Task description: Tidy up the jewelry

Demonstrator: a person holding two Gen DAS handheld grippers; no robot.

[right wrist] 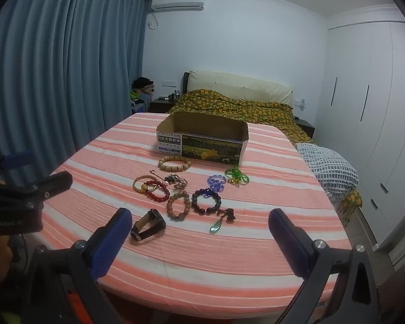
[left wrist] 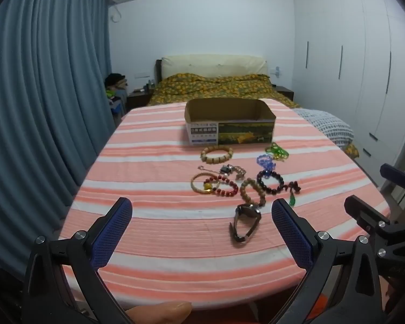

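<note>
Several pieces of jewelry lie on a pink striped cloth (left wrist: 162,216). A dark wristwatch (left wrist: 245,222) (right wrist: 148,224) lies nearest. Behind it are a tan bead bracelet (left wrist: 251,189) (right wrist: 178,205), a dark bead bracelet (left wrist: 270,182) (right wrist: 205,202), a red bead bracelet (left wrist: 221,186) (right wrist: 156,190), a wooden bracelet (left wrist: 216,154) (right wrist: 174,162), blue beads (left wrist: 266,160) (right wrist: 216,182) and green beads (left wrist: 276,151) (right wrist: 236,175). An open cardboard box (left wrist: 229,124) (right wrist: 202,140) stands behind them. My left gripper (left wrist: 201,216) is open and empty. My right gripper (right wrist: 199,226) is open and empty.
A green pendant (right wrist: 216,226) lies by the dark bracelet. Blue curtains (left wrist: 40,94) hang on the left. A bed with a yellow patterned quilt (left wrist: 216,86) is behind. White wardrobes (left wrist: 364,67) stand on the right. A checked cloth (right wrist: 329,167) lies at the right edge.
</note>
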